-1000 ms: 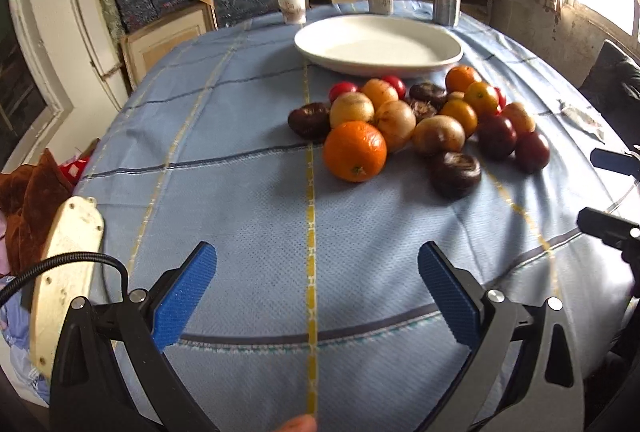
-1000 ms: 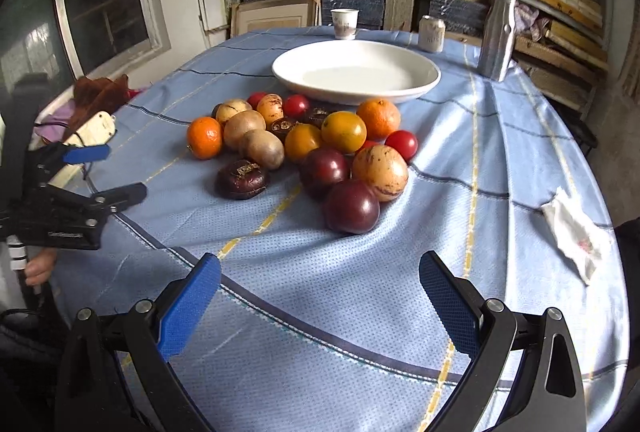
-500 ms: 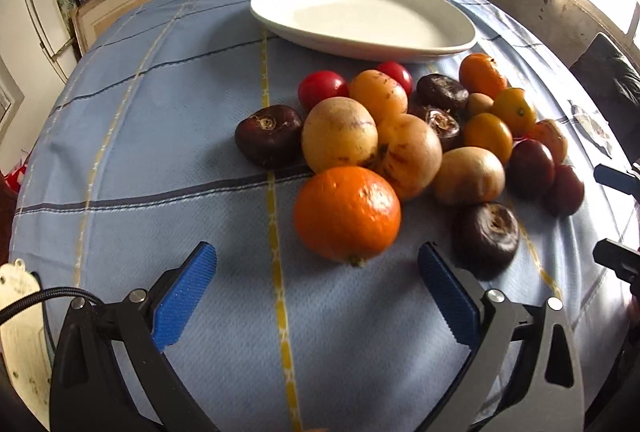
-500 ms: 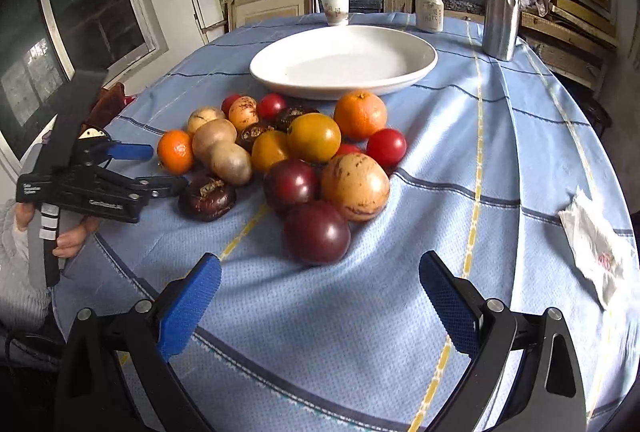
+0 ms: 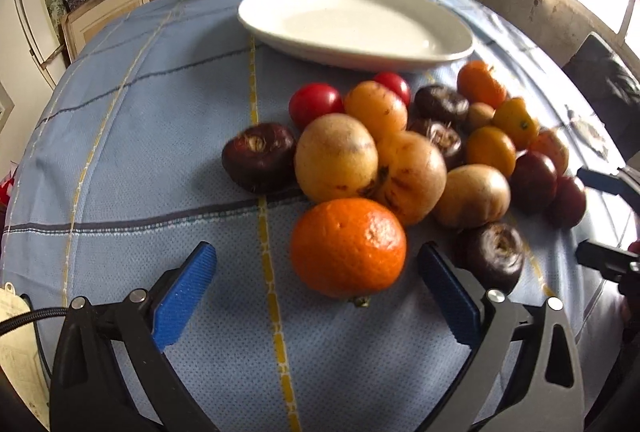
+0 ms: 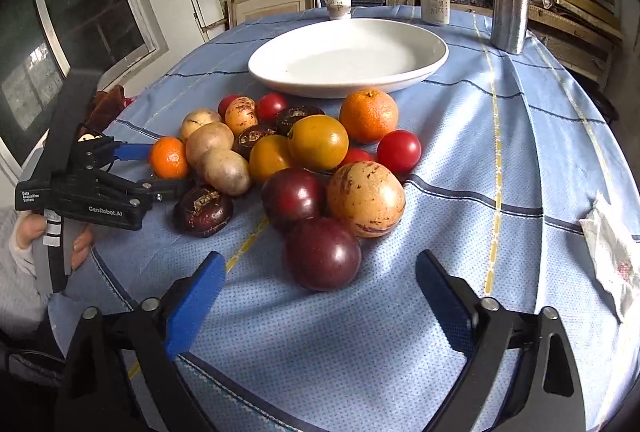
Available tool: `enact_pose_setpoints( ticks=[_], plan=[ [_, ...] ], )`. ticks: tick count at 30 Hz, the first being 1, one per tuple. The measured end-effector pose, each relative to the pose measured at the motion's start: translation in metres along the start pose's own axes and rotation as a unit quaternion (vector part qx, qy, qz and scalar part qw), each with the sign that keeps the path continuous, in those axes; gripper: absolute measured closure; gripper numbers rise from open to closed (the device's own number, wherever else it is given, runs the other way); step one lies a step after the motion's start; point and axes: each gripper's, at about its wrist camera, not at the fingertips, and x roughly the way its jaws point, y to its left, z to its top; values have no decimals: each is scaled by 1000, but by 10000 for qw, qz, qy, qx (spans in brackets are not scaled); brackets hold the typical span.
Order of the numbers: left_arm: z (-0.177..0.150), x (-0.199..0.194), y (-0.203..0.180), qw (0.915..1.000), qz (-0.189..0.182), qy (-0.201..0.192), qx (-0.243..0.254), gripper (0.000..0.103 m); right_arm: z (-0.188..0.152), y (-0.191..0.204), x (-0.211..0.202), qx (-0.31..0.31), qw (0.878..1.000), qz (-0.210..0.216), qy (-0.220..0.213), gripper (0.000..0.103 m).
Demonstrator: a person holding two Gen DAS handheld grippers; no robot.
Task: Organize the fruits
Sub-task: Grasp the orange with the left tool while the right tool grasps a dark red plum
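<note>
Fruit heaped below an empty plate, both grippers lined up on the near row

Grippers come at the pile from the table's point(image 6: 540, 120) near edge because the fruit nearest that edge can be taken without knocking the rest. Furthest left, the left gripper point(image 5: 316, 280) stands wide with nothing pinched; the big orange point(image 5: 348, 246) lies just ahead of its pads, a shade right of centre, so this is likely its pick. That orange is nearly round and has no long axis to speak of — its stem end points down toward the near edge, a small nub showing beneath it. A dark brown fruit point(image 5: 494, 256) sits just beside the right-hand finger and could get nudged.

Further right, the right gripper point(image 6: 320, 284) has just narrowed a little, yet its jaws are still open and touch nothing; the dark plum point(image 6: 322, 252) sits between the blue pads, clear of both.

Behind the heap, toward the far edge, the white plate point(image 6: 436, 52) is bare — presumably the destination.
</note>
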Motion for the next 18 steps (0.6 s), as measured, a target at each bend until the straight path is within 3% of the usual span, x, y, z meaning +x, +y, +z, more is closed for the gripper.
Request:
enact_pose_setpoints(
  ticks=[2,5,6,7,9,13,18],
  plan=[
    [2,-9,0,9997,-97,-238,47,4,0,0,6,30,9998,138,138,34],
    [1,-14,-8,9981,132,-478,355,5,1,2,10,18,9997,155,194,37],
    [0,-14,-10,9978,114,-501,412,14,1,3,10,17,9997,175,191,38],
    [1,-14,-11,9978,-8,-483,457,39,1,3,10,14,9996,182,195,43],
    [1,-12,-12,9979,-265,-408,432,50,1,3,10,41,9997,140,189,49],
    [1,-13,-11,9976,-340,-447,396,55,1,-2,10,114,9997,123,164,59],
    [-7,-19,-14,9975,-306,-488,419,57,-1,-5,8,163,9996,189,126,62]
  ],
)
